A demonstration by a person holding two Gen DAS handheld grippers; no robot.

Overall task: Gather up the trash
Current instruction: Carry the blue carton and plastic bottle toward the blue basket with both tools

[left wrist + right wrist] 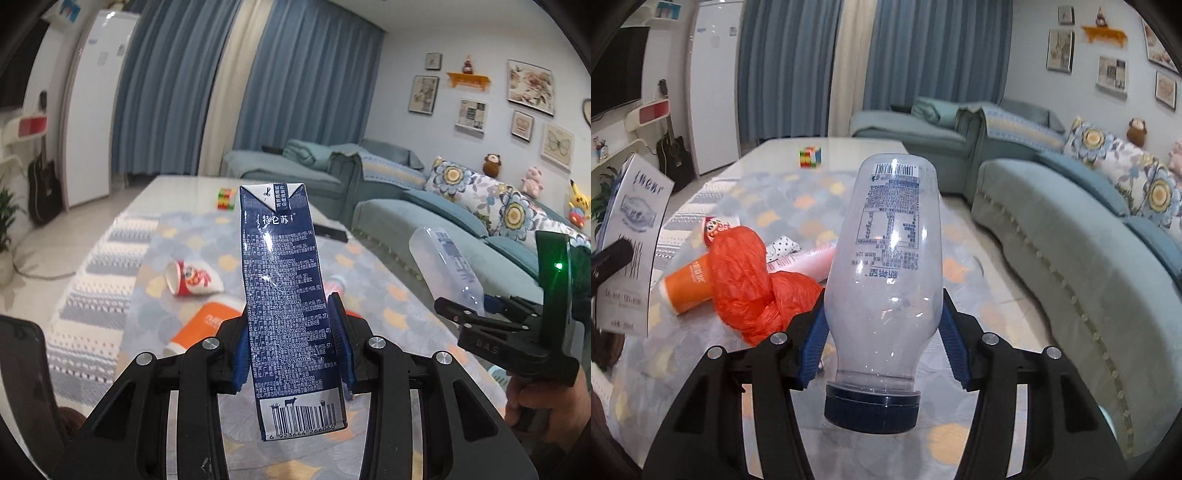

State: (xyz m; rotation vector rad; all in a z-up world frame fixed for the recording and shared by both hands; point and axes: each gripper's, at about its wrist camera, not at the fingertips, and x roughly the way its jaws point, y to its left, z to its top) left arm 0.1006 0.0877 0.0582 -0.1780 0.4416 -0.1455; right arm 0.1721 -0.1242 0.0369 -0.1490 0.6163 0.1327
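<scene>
The left gripper [293, 343] clamps a dark blue rectangular milk carton [286, 295], and the right gripper [882, 332] clamps a clear capped plastic bottle [886, 258], both lifted above the near edge of the patterned table [960, 266], likely for disposal. Farther along the table lie an orange plastic bag [753, 280] and a red paper cup [192, 280], uncollected.

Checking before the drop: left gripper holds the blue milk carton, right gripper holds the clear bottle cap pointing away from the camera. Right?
Not quite. The right wrist view shows the clear bottle in the right gripper with its cap toward the camera. The left gripper does hold the blue milk carton.
</scene>
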